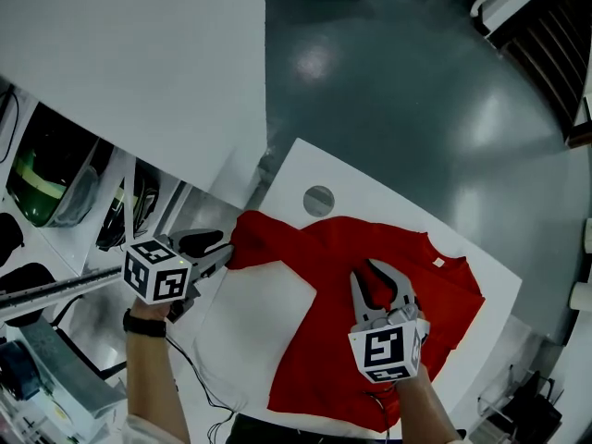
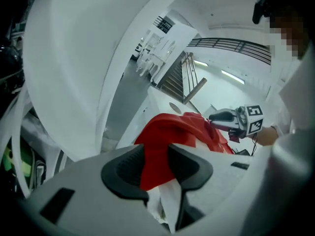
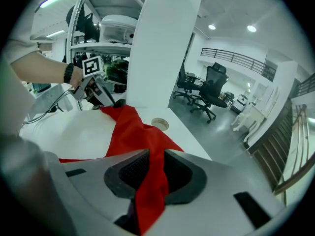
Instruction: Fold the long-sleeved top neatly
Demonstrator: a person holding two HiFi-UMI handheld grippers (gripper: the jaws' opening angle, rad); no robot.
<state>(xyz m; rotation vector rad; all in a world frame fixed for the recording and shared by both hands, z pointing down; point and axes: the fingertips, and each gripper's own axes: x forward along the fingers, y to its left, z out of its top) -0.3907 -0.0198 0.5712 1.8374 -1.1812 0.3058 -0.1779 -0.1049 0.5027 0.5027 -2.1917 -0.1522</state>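
A red long-sleeved top (image 1: 319, 350) lies spread on the white table (image 1: 250, 331), with its collar toward the right. Its left sleeve (image 1: 268, 239) reaches to the table's left edge. There my left gripper (image 1: 225, 252) stands open, and the sleeve end (image 2: 157, 132) lies bunched between its jaws (image 2: 156, 154). My right gripper (image 1: 377, 280) is over the middle of the top and is shut on a pinched-up ridge of the red cloth (image 3: 147, 181). That cloth runs through its jaws (image 3: 156, 156) and hangs below them.
A grey round disc (image 1: 318, 201) is set in the table beyond the top. A large white panel (image 1: 139, 63) stands behind the table's left side, with shelves of gear (image 1: 37, 183) beside it. Grey floor (image 1: 416, 91) lies beyond, and office chairs (image 3: 211, 95) stand far off.
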